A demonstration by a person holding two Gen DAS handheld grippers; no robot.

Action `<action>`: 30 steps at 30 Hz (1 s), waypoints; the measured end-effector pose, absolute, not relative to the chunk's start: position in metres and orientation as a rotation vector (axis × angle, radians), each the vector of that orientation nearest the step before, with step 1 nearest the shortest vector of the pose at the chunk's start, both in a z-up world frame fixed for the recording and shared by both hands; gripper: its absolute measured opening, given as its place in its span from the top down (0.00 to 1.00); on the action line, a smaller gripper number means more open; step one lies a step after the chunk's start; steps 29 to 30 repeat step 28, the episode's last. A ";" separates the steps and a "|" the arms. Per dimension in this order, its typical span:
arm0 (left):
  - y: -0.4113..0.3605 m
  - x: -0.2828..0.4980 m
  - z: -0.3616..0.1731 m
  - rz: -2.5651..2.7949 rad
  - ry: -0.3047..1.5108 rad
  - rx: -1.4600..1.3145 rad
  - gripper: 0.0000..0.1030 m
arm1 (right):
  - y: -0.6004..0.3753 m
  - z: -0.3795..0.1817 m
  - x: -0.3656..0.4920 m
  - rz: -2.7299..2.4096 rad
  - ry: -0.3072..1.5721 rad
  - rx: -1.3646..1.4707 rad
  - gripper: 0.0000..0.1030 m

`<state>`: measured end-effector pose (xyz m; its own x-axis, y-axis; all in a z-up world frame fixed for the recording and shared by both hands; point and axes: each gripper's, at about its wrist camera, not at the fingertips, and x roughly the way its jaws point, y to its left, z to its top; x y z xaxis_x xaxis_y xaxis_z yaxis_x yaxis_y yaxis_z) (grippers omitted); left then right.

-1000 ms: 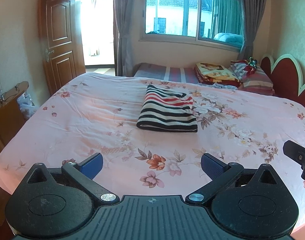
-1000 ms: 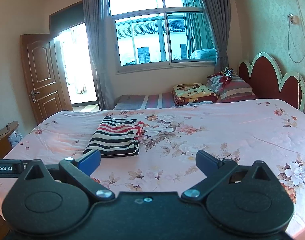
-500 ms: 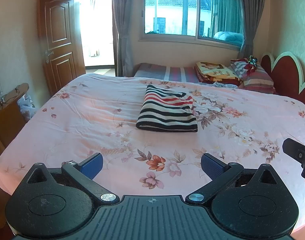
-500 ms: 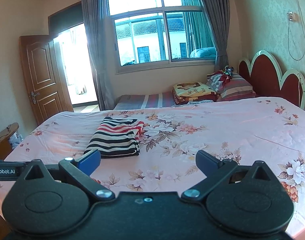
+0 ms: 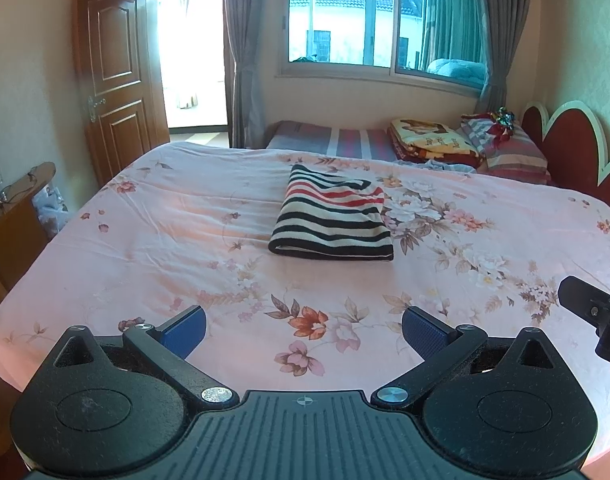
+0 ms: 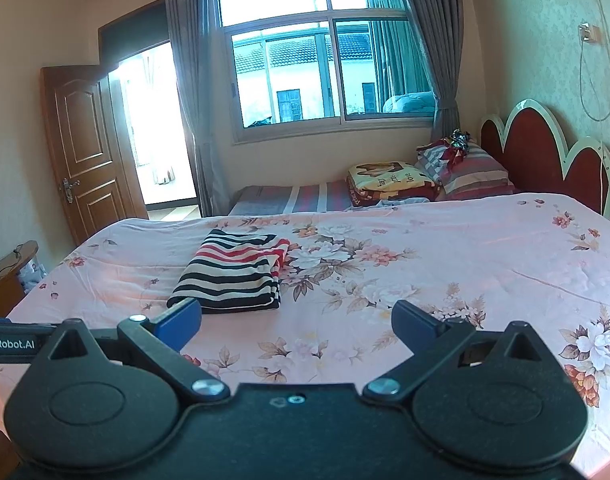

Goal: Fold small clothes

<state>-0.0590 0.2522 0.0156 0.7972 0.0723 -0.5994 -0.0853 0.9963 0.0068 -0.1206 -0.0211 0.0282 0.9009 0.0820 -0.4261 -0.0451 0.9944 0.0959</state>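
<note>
A striped garment in black, white and red lies folded into a neat rectangle in the middle of the pink floral bed. The same garment shows left of centre in the right wrist view. My left gripper hovers over the bed's near edge, well short of the garment, open with nothing between its blue pads. My right gripper is likewise open and empty, back from the garment. Part of the right gripper's body pokes in at the right edge of the left wrist view.
Pillows and a folded yellow blanket lie beside the red headboard. A wooden door stands open at the left, with a wooden cabinet close by. A window with grey curtains is behind the bed.
Both grippers have drifted very slightly; the view barely shifts. The garment has not moved, and both grippers stay open.
</note>
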 end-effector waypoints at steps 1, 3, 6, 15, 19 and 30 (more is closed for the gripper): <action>0.252 -0.059 0.015 0.085 0.643 -0.020 0.00 | -0.021 0.028 -0.120 0.067 0.445 0.085 0.02; 0.251 -0.058 0.015 0.082 0.642 -0.018 0.00 | -0.022 0.028 -0.119 0.071 0.449 0.084 0.02; 0.250 -0.057 0.014 0.079 0.642 -0.018 0.00 | -0.022 0.027 -0.117 0.076 0.451 0.080 0.02; 0.250 -0.050 0.009 0.070 0.659 -0.027 0.00 | -0.022 0.026 -0.116 0.081 0.457 0.086 0.02; 0.252 -0.045 0.004 0.057 0.666 -0.043 0.00 | -0.021 0.022 -0.113 0.089 0.464 0.096 0.02; 0.245 -0.032 -0.002 0.051 0.631 0.005 0.00 | -0.022 0.013 -0.100 0.081 0.489 0.102 0.02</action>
